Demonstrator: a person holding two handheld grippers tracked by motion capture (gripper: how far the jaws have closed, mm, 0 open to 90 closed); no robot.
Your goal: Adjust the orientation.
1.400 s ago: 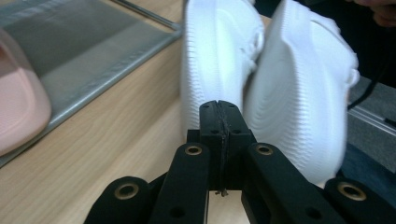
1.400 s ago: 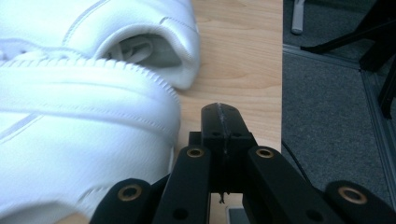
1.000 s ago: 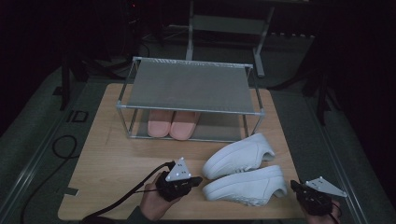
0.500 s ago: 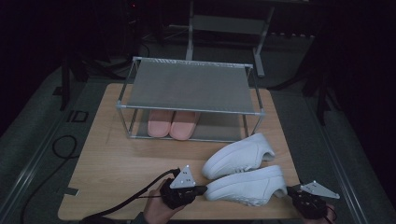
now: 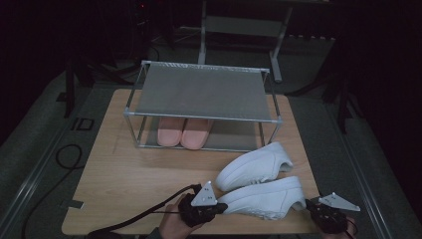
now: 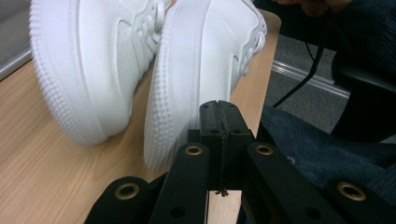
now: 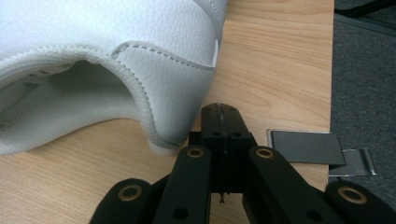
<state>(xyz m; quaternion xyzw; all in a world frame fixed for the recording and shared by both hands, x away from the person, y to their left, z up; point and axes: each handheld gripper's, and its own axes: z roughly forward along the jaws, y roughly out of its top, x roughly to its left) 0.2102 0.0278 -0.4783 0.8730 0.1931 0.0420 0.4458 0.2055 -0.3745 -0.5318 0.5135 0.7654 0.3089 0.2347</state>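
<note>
We see the near white sneaker [image 5: 266, 198] lying on its side at the front of the wooden table [image 5: 129, 184], between our two tools. The left gripper [image 5: 219, 208] sits at its toe, jaws pressed together on nothing, and the right gripper [image 5: 313, 208] sits just behind its heel, jaws likewise together. The second white sneaker [image 5: 256, 167] lies just beyond it. From above we also see the metal shoe rack [image 5: 201, 94] holding pink slippers [image 5: 181, 132]. The right gripper view adds the heel collar's stitching [image 7: 154, 51].
</note>
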